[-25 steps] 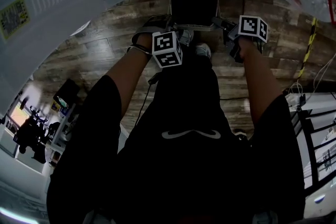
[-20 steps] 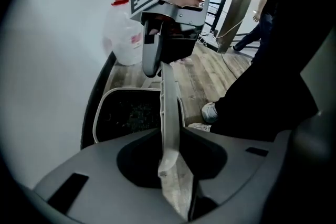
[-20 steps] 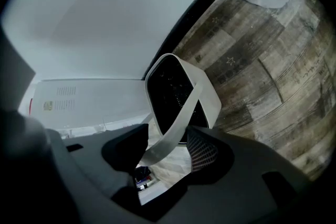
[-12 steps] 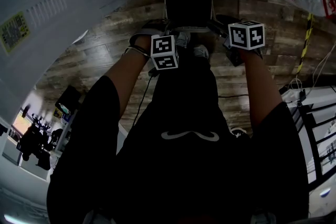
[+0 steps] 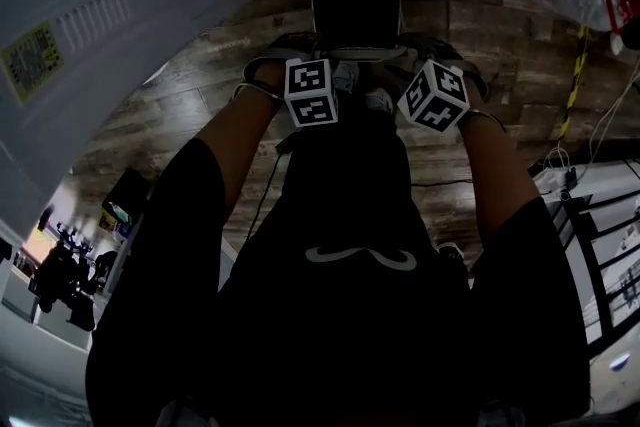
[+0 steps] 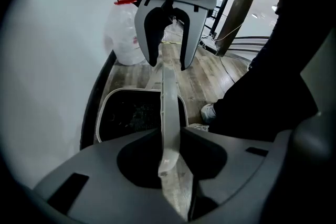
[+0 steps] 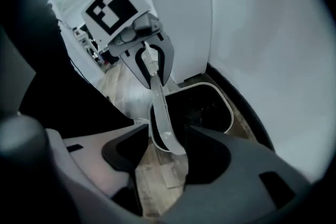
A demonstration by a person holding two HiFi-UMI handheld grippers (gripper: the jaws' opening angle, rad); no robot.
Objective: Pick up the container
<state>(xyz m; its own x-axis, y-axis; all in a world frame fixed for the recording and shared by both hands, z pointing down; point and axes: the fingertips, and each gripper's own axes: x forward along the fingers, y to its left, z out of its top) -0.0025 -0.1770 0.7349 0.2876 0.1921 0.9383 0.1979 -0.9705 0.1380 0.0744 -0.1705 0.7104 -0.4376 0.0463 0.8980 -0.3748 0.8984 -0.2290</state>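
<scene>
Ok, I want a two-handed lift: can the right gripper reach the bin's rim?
Probably yes: the bin's rim runs between the jaws of the right gripper, with nothing in the way; a firm pinch isn't clear.

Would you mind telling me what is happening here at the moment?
A person stands over a dark container on the wooden floor, with a gripper in each hand. The left gripper has just been closing its jaws and now clamps the container's light rim. The right gripper has the rim between its jaws too, but whether they press on it is unclear.
</scene>
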